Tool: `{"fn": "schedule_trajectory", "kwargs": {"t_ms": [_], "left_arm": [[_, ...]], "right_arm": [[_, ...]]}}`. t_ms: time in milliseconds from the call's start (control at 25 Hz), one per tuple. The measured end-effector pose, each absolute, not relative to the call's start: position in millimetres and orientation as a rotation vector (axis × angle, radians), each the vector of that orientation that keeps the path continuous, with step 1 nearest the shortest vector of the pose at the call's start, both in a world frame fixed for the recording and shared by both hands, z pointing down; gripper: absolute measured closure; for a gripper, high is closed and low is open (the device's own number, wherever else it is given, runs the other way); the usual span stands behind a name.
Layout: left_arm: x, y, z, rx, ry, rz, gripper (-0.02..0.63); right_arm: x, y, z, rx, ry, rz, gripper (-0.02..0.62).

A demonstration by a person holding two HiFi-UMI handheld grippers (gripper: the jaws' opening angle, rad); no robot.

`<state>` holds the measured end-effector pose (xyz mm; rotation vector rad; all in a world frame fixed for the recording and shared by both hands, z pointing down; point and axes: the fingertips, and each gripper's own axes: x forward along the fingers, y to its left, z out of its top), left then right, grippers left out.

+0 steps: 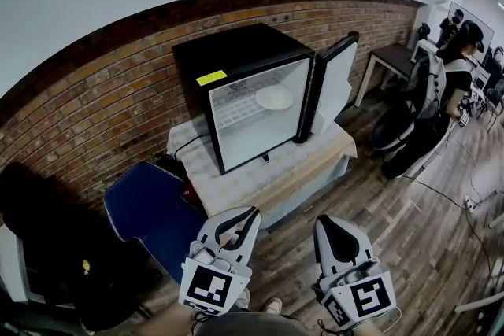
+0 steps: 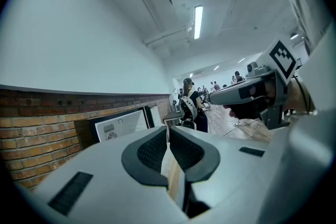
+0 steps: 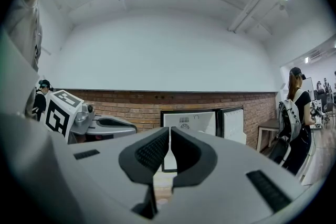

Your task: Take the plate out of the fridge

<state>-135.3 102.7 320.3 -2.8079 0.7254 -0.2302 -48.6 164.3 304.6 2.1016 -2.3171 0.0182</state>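
Observation:
A black mini fridge [image 1: 236, 63] stands on a cloth-covered table [image 1: 260, 173] with its door [image 1: 335, 83] swung open to the right. A white plate [image 1: 274, 97] lies on the wire shelf inside. Both grippers hang low in front of the table, well short of the fridge. My left gripper [image 1: 252, 211] points at it with its pads together and nothing between them. My right gripper [image 1: 326, 221] is likewise shut and empty. In the left gripper view, the left gripper [image 2: 168, 131] faces the fridge [image 2: 118, 124]. The right gripper [image 3: 169, 134] faces the fridge [image 3: 191, 122] head-on.
A blue chair [image 1: 150, 208] stands left of the table, close to my left gripper. A person with a backpack [image 1: 449, 83] stands at the right near a dark chair [image 1: 394, 130] and a small side table [image 1: 390, 59]. A brick wall [image 1: 94, 106] runs behind the fridge.

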Motion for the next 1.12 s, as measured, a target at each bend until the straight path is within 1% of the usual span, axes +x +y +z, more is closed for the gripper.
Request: {"fn": "schedule_trajectory", "kwargs": {"t_ms": [240, 480, 1120], "left_arm": [[-122, 107, 327, -2.958, 0.774, -0.205, 0.577], [-111, 111, 326, -2.823, 0.804, -0.231, 0.577], [-81, 97, 340, -2.858, 0.801, -0.253, 0.577]], "right_arm": [[-32, 170, 313, 2.072, -2.348, 0.03, 0.563], [-16, 180, 317, 2.061, -2.363, 0.031, 0.563], [16, 159, 329, 2.055, -2.359, 0.062, 0.563]]}}
